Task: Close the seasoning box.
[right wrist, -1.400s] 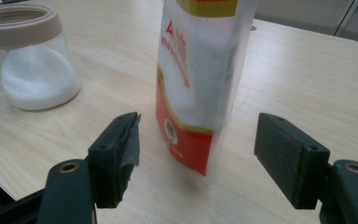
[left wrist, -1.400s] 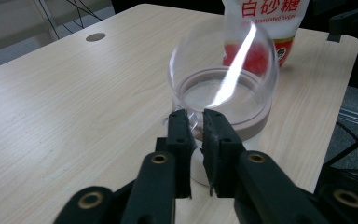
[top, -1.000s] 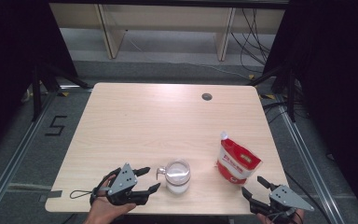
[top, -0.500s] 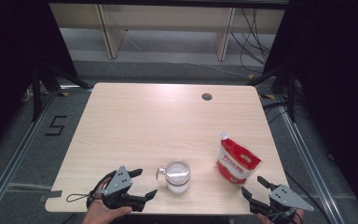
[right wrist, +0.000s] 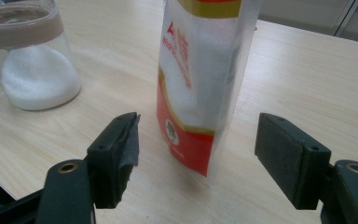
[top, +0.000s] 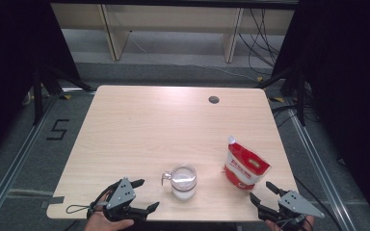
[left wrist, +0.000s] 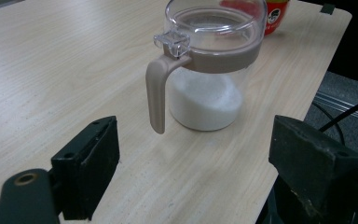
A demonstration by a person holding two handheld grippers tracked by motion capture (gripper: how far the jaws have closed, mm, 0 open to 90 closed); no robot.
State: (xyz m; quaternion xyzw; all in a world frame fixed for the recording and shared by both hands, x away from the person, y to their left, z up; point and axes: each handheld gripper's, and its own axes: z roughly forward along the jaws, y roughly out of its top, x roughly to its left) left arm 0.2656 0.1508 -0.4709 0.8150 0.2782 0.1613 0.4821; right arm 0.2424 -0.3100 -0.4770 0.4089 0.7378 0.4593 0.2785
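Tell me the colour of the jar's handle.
The handle is beige-taupe, matching the band under the jar's clear lid; the left gripper view shows it best.

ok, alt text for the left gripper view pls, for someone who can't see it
A clear jar with a beige collar, clear lid and beige handle, part full of white granules, stands on a light wood table. The left gripper faces it, its black jaws open and empty. A red pouch peeks out behind the jar.

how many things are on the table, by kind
clear lidded jar with a handle, white powder inside: 1
red and white stand-up pouch: 1
total: 2
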